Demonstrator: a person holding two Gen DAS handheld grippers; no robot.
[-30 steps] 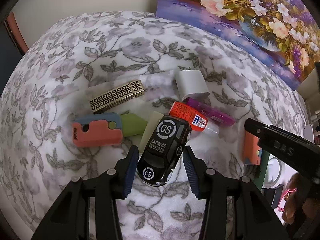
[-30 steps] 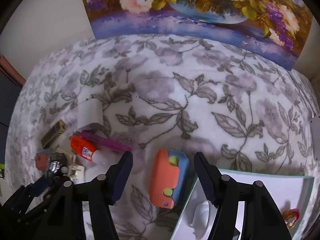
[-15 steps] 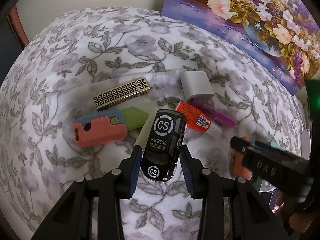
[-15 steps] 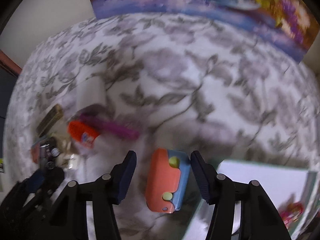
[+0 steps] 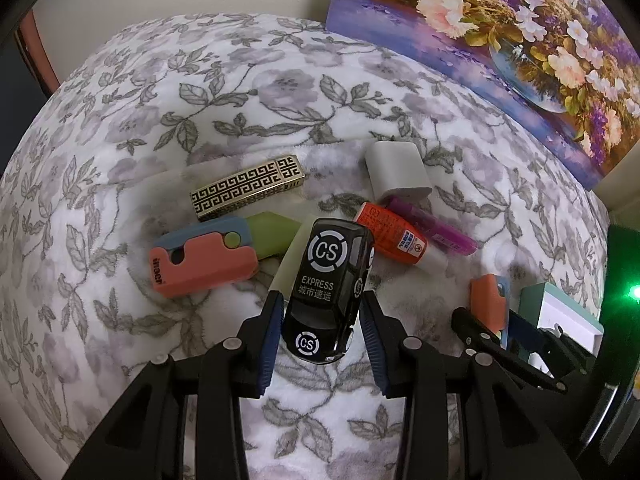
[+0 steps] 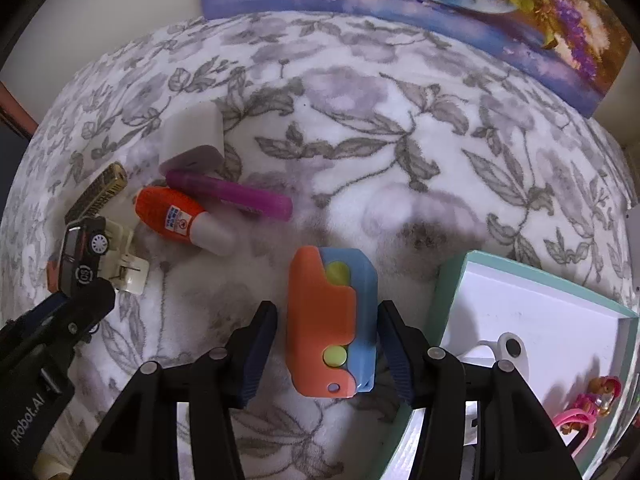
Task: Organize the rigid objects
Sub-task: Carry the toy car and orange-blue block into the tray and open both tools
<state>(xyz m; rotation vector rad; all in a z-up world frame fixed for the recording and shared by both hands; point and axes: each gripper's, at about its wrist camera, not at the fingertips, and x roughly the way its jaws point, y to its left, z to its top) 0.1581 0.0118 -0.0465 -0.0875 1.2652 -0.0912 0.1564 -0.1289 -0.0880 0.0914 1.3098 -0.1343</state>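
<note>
My left gripper (image 5: 321, 310) is shut on a black toy car (image 5: 326, 276) marked "CS EXPRESS", one blue pad on each side of it. The car rests among a pile on the flowered blanket. In the right wrist view an orange and blue block (image 6: 320, 292) with green dots lies on the blanket between the fingers of my right gripper (image 6: 326, 320). Those jaws are closing and a small gap remains on each side. The same block (image 5: 486, 300) shows at the right of the left wrist view.
Around the car lie a second orange and blue block (image 5: 204, 258), a gold-patterned lighter (image 5: 248, 190), a white charger (image 5: 396, 174), an orange glue bottle (image 5: 390, 236) and a purple pen (image 5: 436, 232). A teal-rimmed white box (image 6: 452, 300) holds a pink toy (image 6: 596, 400).
The left pads have come in from a small gap to touch the car's sides. The right gripper has sunk over the orange and blue block and its fingers stand closer together.
</note>
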